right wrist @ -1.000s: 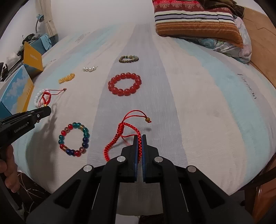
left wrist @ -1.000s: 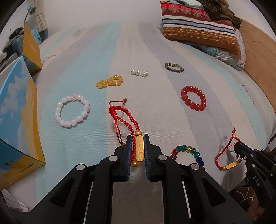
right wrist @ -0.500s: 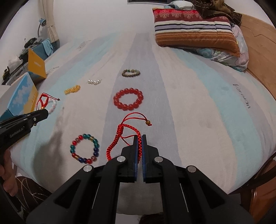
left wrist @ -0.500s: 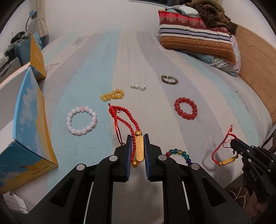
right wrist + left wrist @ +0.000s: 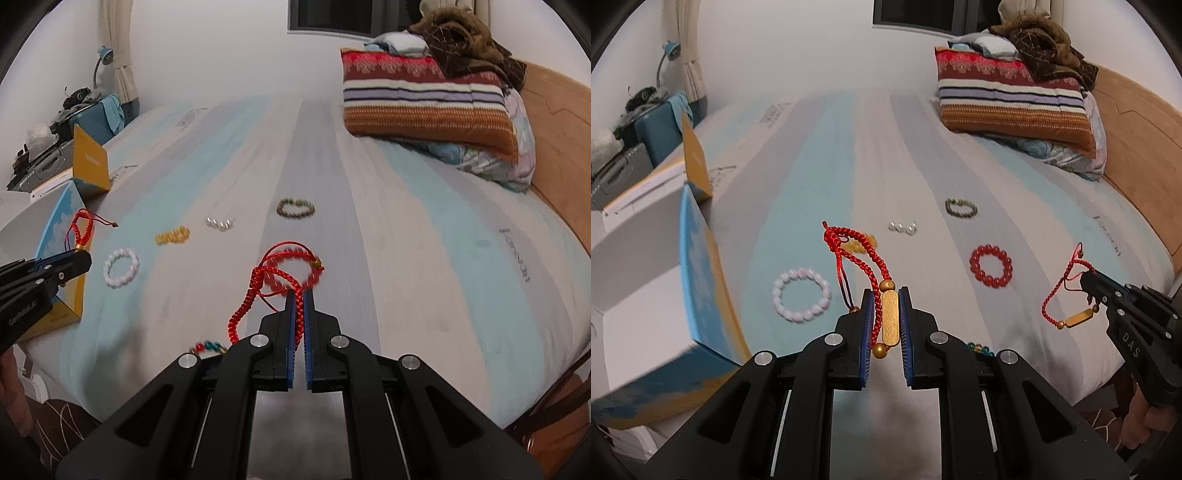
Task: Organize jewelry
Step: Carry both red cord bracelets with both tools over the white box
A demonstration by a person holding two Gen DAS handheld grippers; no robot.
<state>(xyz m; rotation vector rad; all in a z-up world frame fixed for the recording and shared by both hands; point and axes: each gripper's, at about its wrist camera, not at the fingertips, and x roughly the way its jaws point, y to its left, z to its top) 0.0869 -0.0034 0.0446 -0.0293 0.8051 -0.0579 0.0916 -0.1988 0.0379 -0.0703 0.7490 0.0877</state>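
Observation:
My left gripper [image 5: 886, 295] is shut on the gold bar of a red cord bracelet [image 5: 864, 254], which hangs above the striped bed sheet [image 5: 820, 155]. My right gripper [image 5: 300, 295] is shut on the braided cord of a second red cord bracelet [image 5: 273, 275]; its gold bar [image 5: 1078, 318] dangles below the fingers in the left wrist view. On the sheet lie a white bead bracelet [image 5: 801, 295], a red bead bracelet [image 5: 990, 266], an amber one [image 5: 172, 235], a pearl one [image 5: 903, 228], a green-brown one [image 5: 961, 208] and a multicoloured one [image 5: 208, 347].
An open blue and orange box [image 5: 698, 277] stands on the left edge of the bed. A striped pillow [image 5: 1012, 99] with clothes on top lies at the far right by the wooden headboard [image 5: 1137, 166]. A person's hand [image 5: 11, 384] shows at lower left.
Both grippers have risen, each lifting its red cord bracelet off the sheet. The bed and the loose bracelets now look farther away.

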